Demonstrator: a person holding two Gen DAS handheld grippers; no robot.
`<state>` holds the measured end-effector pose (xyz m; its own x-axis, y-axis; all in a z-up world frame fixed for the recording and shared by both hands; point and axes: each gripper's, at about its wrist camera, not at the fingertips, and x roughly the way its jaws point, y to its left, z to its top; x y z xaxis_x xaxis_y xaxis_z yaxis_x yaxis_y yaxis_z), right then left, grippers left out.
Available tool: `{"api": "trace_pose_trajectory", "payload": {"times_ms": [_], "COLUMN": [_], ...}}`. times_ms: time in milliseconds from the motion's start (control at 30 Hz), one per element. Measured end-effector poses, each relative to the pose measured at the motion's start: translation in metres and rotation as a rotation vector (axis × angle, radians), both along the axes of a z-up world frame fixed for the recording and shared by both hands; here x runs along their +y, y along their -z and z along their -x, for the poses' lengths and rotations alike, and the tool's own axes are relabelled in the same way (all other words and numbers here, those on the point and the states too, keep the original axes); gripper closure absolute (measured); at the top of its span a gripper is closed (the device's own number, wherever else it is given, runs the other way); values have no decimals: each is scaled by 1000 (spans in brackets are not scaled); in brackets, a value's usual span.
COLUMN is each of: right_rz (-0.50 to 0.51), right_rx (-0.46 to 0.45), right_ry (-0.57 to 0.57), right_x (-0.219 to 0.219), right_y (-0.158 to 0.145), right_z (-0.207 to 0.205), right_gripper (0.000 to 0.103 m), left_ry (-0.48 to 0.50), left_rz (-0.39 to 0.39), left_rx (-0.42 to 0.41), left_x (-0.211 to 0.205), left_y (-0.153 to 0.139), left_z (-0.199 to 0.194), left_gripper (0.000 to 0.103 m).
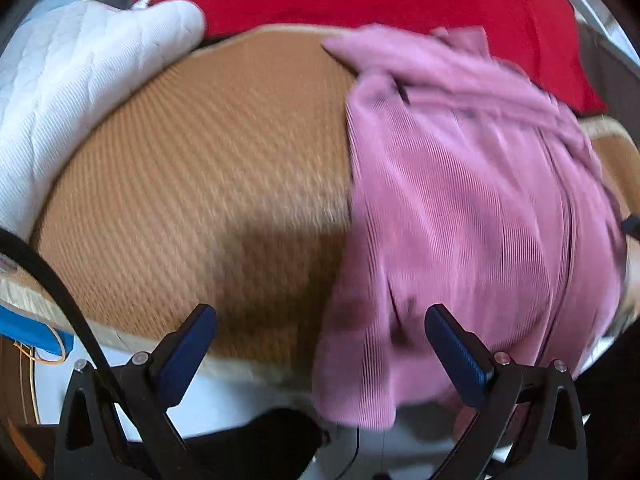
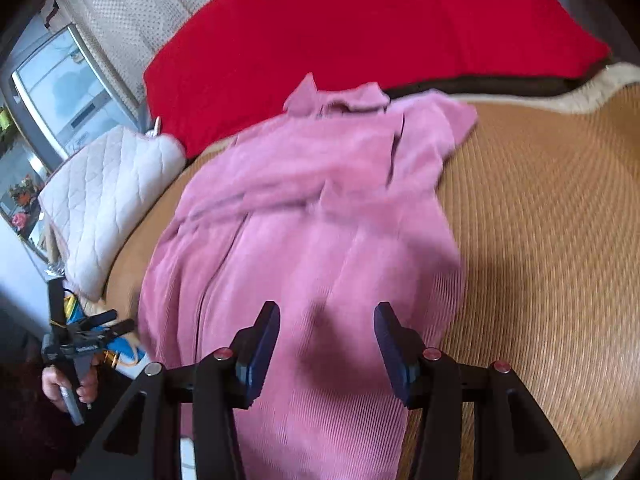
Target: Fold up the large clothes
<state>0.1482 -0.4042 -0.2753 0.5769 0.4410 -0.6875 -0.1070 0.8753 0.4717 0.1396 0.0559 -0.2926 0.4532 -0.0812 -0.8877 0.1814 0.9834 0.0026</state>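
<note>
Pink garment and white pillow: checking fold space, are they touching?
Apart. The right wrist view shows bare mat between the pink garment and the white pillow.

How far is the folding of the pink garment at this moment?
Done: the pink garment lies spread lengthwise on the woven mat, with its near end hanging over the edge. In hand: nothing; the left gripper and the right gripper are both open above it. Left: every fold, since no tidy fold shows yet.

Counted on woven mat [image 2: 540, 208]: 1 pink garment [image 2: 304, 240], 1 red blanket [image 2: 360, 32] at far edge, 1 white quilted pillow [image 2: 108, 196] at left edge; 2 grippers seen.
</note>
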Motion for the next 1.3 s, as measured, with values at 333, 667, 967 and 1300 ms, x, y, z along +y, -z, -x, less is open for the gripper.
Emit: {"api": "trace_pose_trajectory", "payload": {"times_ms": [333,667,967,1300], "right_rz": [21,40,64,79], "right_rx": [128,120,223,385], "right_ry": [-13,1,-38,-72], "right_x": [-6,9,3,28], "right_y": [29,34,47,95], "right_z": [37,35,54,57], "right_gripper": [48,42,43,43], "left_ry": [17,60,42,129], "left_rz": [107,130,179,144], "left_rx": [70,112,152,118], "left_x": [3,0,25,3], "left_y": [14,26,30,21], "left_z": [6,15,16,31], "left_gripper": [41,73,41,85]}}
